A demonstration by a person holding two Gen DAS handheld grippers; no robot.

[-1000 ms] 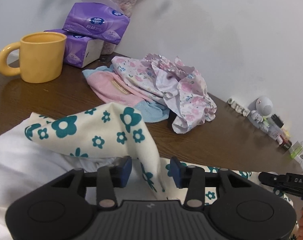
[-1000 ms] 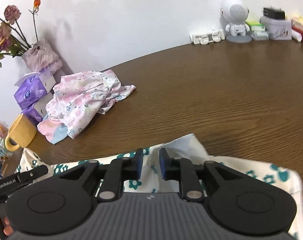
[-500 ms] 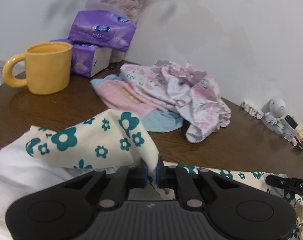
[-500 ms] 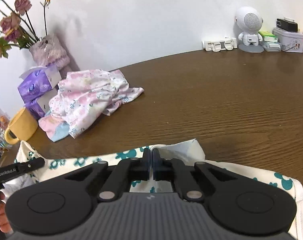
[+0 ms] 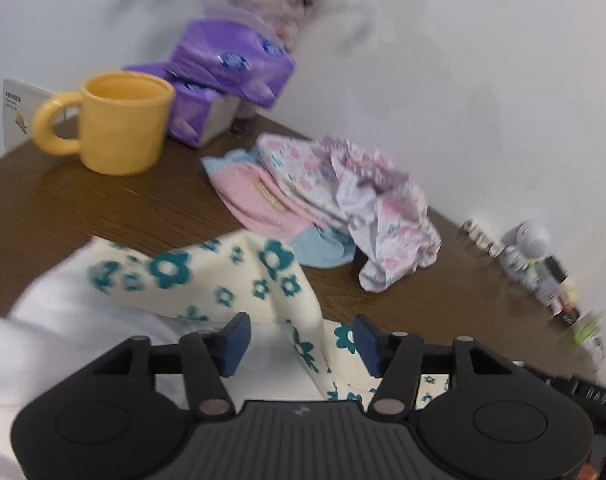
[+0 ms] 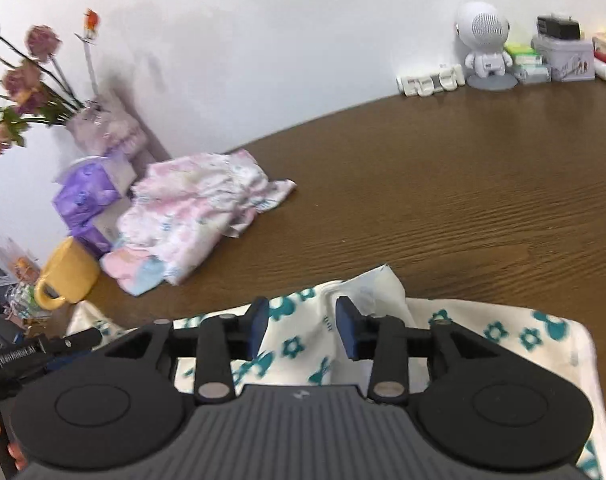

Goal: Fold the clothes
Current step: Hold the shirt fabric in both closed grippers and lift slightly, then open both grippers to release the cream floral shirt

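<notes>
At upper left of your left view you have a yellow mug (image 5: 123, 122) beside stacked purple tissue packs (image 5: 227, 76). Your right view shows dried roses (image 6: 21, 80) at left and a white robot figurine (image 6: 485, 46) upper right on the brown table (image 6: 463, 184).

other gripper's side bar (image 5: 595, 394): pale letters, "DAS" legible, the rest cut off
other gripper's side label (image 6: 17, 349): white lettering, too blurred to read
purple tissue packs (image 5: 233, 60): round blue-and-white logo, wording unreadable
white card (image 5: 17, 110): small dark print, too small to read
</notes>
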